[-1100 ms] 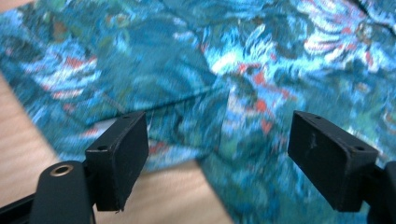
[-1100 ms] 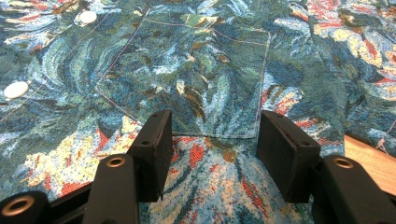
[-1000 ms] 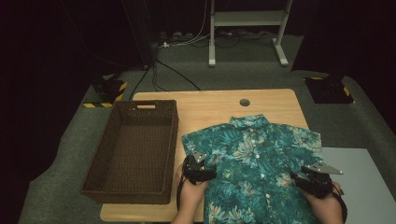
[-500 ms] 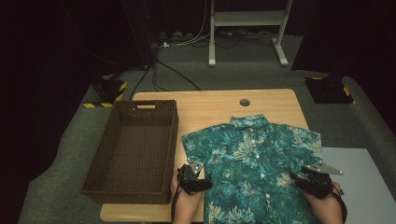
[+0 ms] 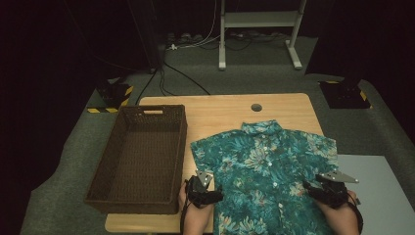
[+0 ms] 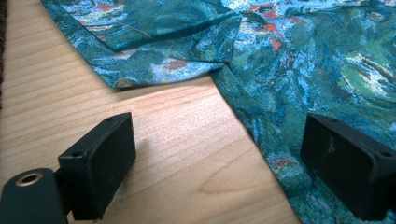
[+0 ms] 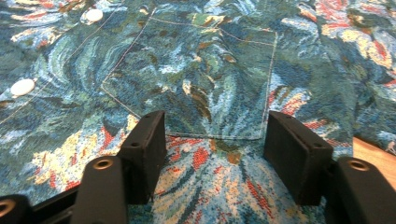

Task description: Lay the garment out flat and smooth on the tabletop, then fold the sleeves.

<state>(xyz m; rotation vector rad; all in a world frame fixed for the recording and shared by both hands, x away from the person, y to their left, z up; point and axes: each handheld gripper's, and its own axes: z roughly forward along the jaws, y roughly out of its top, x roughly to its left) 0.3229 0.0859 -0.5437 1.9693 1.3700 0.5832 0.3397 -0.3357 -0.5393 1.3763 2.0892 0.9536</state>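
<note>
Both grippers sat wide open on the shirt (image 5: 266,171): left gripper (image 5: 211,194) straddling its side edge, right gripper (image 5: 317,188) over the pocket (image 7: 201,84).

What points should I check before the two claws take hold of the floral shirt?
1. Teal floral short-sleeved shirt lies flat and buttoned on the light wooden table: ok.
2. Left claw is open, straddling the shirt's side edge, one jaw over wood and one over cloth: ok.
3. Right claw is open above the cloth just below the chest pocket: ok.
4. Either claw already grips cloth: not ok, nothing is held yet.
5. Dark brown woven basket beside the shirt is empty: ok.
6. Jaws touch the cloth surface: cannot tell.
</note>
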